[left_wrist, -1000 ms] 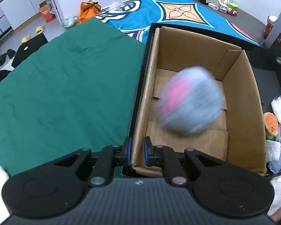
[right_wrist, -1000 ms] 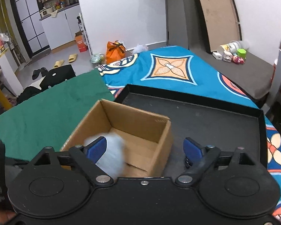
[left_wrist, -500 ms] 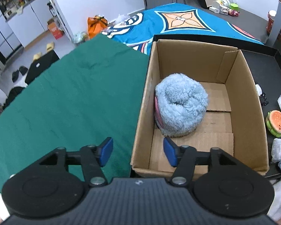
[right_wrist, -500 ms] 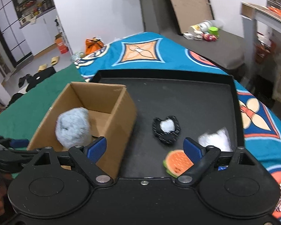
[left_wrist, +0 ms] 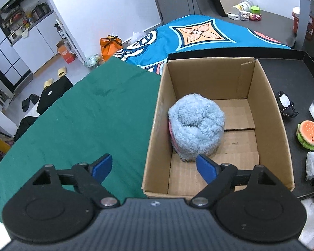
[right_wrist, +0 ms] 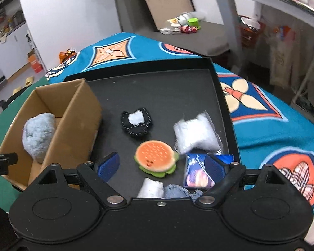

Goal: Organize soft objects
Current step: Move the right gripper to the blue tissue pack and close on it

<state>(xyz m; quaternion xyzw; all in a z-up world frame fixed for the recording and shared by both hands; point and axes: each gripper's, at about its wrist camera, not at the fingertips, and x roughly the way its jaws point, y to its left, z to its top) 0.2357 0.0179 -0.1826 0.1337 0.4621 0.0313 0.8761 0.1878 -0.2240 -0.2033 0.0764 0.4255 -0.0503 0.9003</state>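
A fluffy pale-blue plush roll [left_wrist: 195, 127], with a pink edge at its 9 o'clock side, is seen lying inside the open brown corrugated cardboard box [left_wrist: 268, 113], against the box's left wall. The left tool [left_wrist: 155, 168] is held above the near edge of the box; its jaws are opening, with nothing pressed between the blue pads. The box stands on a shallow black matte tray [right_wrist: 178, 87]. The right tool [right_wrist: 163, 164] is held with its jaws wide apart over the tray, nothing gripped. At its 12 o'clock a round orange-and-green plush burger [right_wrist: 156, 158] lies; a black stitched pouch with white filling [right_wrist: 136, 122] lies at 11 o'clock, a crinkly white plastic-wrapped pack [right_wrist: 195, 132] at 1 o'clock.
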